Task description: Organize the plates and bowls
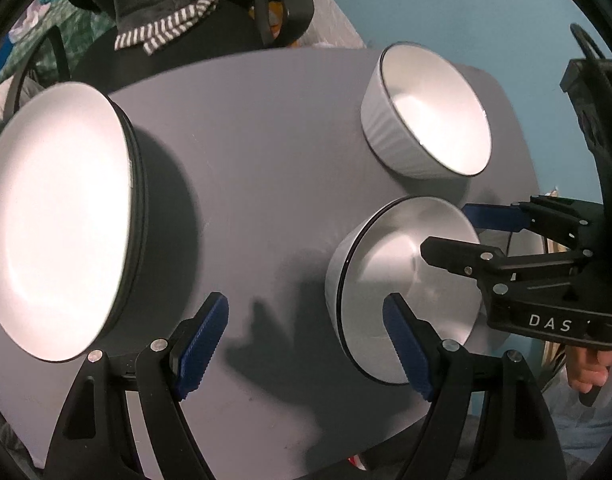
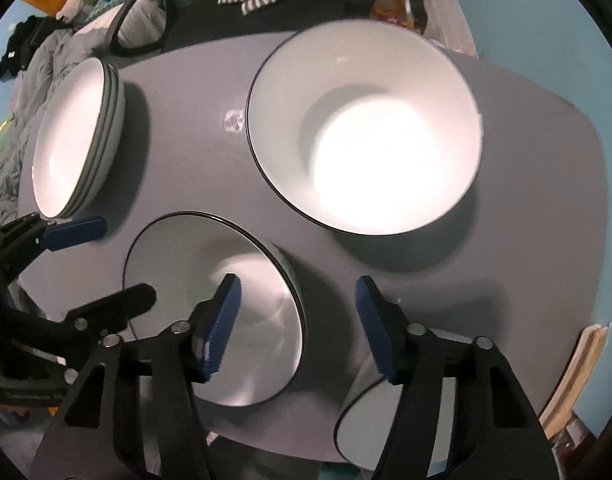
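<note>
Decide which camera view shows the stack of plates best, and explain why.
The right wrist view: the stack of plates sits whole in frame, its layered rims countable along the edge. The left wrist view shows the stack closer but glaring, cropped at the frame's left edge, with rims less distinct.

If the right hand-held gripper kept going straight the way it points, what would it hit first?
Probably the near bowl's rim: the right hand-held gripper is open, with its left finger over that bowl's inside and the right finger outside. The big bowl lies beyond. Depth is uncertain.
</note>
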